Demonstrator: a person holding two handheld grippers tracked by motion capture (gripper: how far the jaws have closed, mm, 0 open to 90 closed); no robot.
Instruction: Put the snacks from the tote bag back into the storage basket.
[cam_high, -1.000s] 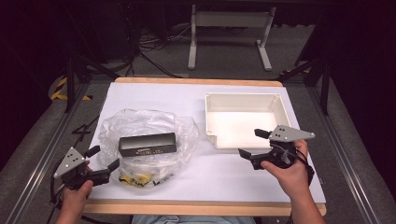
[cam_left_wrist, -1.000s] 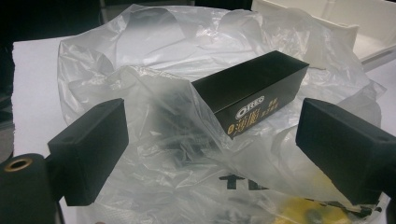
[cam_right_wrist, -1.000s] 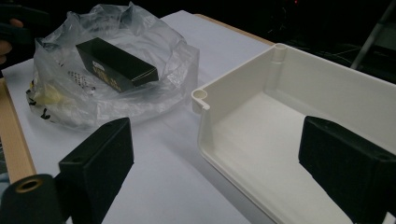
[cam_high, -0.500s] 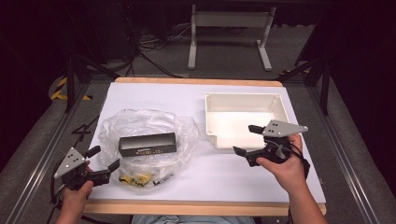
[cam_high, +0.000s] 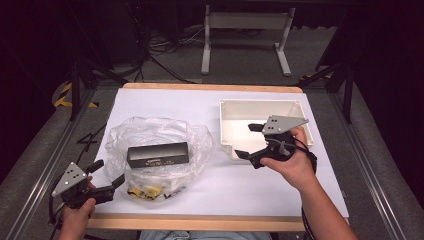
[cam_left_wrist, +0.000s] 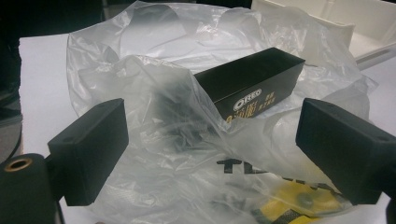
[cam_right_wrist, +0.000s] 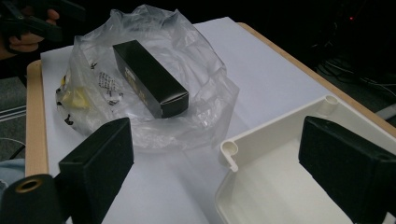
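A black box (cam_high: 158, 155) is seen lying on a crumpled clear plastic bag (cam_high: 150, 131) toward the counter's (cam_high: 165, 102) left side. The left tongs (cam_high: 106, 174) are held wide and empty at the near-left corner. The right tongs (cam_high: 249, 140) are spread wide, empty, over the white tray's (cam_high: 260, 106) near-left corner.

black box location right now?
High view: the black box lies left of centre on the clear plastic bag, left of the white tray, ahead of the left tool.

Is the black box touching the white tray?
Apart. In the high view, bare table and crumpled bag lie between the black box and the white tray.
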